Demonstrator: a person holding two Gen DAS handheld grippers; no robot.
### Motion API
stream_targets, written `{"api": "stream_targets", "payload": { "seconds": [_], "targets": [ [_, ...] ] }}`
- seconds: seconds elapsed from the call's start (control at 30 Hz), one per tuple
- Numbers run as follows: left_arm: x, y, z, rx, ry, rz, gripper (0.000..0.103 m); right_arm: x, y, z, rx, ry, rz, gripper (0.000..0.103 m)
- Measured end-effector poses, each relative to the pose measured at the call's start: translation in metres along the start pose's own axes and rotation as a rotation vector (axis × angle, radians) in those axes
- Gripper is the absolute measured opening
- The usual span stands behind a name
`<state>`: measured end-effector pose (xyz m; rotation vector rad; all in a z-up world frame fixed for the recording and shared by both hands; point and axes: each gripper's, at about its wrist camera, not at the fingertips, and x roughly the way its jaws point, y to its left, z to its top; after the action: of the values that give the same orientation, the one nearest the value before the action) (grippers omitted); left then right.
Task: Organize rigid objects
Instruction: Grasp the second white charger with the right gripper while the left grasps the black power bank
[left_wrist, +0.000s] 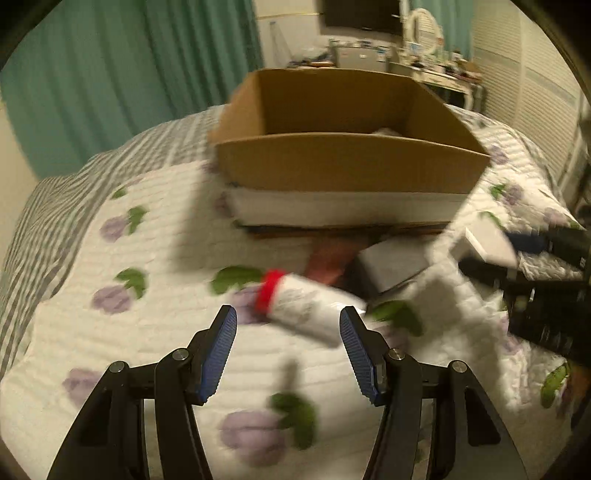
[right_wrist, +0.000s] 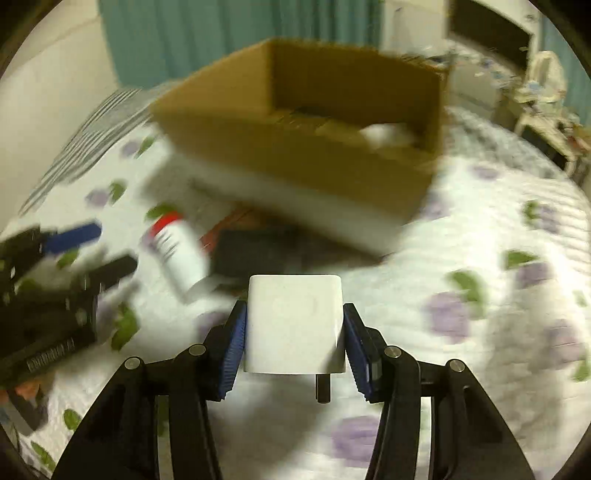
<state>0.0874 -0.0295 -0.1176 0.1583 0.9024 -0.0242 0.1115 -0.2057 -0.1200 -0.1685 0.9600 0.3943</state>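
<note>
My right gripper (right_wrist: 293, 325) is shut on a white charger plug (right_wrist: 294, 323), held above the bed; it also shows at the right of the left wrist view (left_wrist: 487, 243). My left gripper (left_wrist: 288, 317) is open and empty, just short of a white bottle with a red cap (left_wrist: 306, 302) lying on the quilt; the bottle also shows in the right wrist view (right_wrist: 177, 251). An open cardboard box (left_wrist: 347, 162) stands on a white slab (left_wrist: 343, 210) beyond; in the right wrist view the box (right_wrist: 295, 147) holds something white.
A floral quilt (left_wrist: 129, 325) covers the bed. A grey box (left_wrist: 391, 266) and a reddish-brown object (left_wrist: 328, 258) lie in front of the cardboard box. A cluttered dresser (left_wrist: 436, 70) and green curtains (left_wrist: 129, 66) stand behind.
</note>
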Motion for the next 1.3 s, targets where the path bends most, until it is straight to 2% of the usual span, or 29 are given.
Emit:
{"api": "stream_targets", "payload": {
  "seconds": [0.1,0.23,0.33,0.43,0.53,0.7,0.8,0.83,0.87,1.0,1.13,1.3],
  "targets": [
    [0.011,-0.023,0.012,0.078,0.001,-0.053,0.061,-0.016,-0.023,0.004,0.037,-0.045,-0.067,0.05],
    [0.033,-0.048,0.022,0.195,-0.01,-0.063,0.062,-0.022,-0.049,0.008,0.122,-0.049,-0.041,0.05],
    [0.04,-0.059,0.026,0.242,-0.024,-0.11,0.065,-0.021,-0.059,0.011,0.135,-0.036,-0.041,0.05],
    [0.049,-0.069,0.03,0.307,-0.059,-0.077,0.07,-0.016,-0.057,0.011,0.121,-0.028,-0.033,0.05],
    [0.063,-0.078,0.03,0.356,-0.047,-0.087,0.074,-0.013,-0.053,0.008,0.113,-0.022,-0.033,0.05],
    [0.077,-0.078,0.035,0.326,-0.036,-0.13,0.074,-0.008,-0.055,0.007,0.118,-0.002,-0.038,0.05],
    [0.065,-0.077,0.034,0.309,-0.058,-0.153,0.067,-0.009,-0.053,0.007,0.113,-0.005,-0.04,0.05],
    [0.058,-0.076,0.032,0.308,-0.067,-0.175,0.048,-0.01,-0.053,0.007,0.113,-0.009,-0.04,0.05],
    [0.053,-0.075,0.031,0.308,-0.064,-0.187,0.043,-0.01,-0.053,0.007,0.115,-0.01,-0.041,0.05],
    [0.043,-0.077,0.026,0.294,-0.016,-0.153,0.041,-0.014,-0.053,0.007,0.117,-0.023,-0.056,0.05],
    [0.027,-0.074,0.024,0.248,-0.007,-0.12,0.04,-0.024,-0.048,0.007,0.103,-0.047,-0.067,0.05],
    [-0.014,-0.06,0.037,0.156,-0.075,-0.104,0.039,-0.046,-0.041,0.01,0.084,-0.091,-0.063,0.05]
  ]
}}
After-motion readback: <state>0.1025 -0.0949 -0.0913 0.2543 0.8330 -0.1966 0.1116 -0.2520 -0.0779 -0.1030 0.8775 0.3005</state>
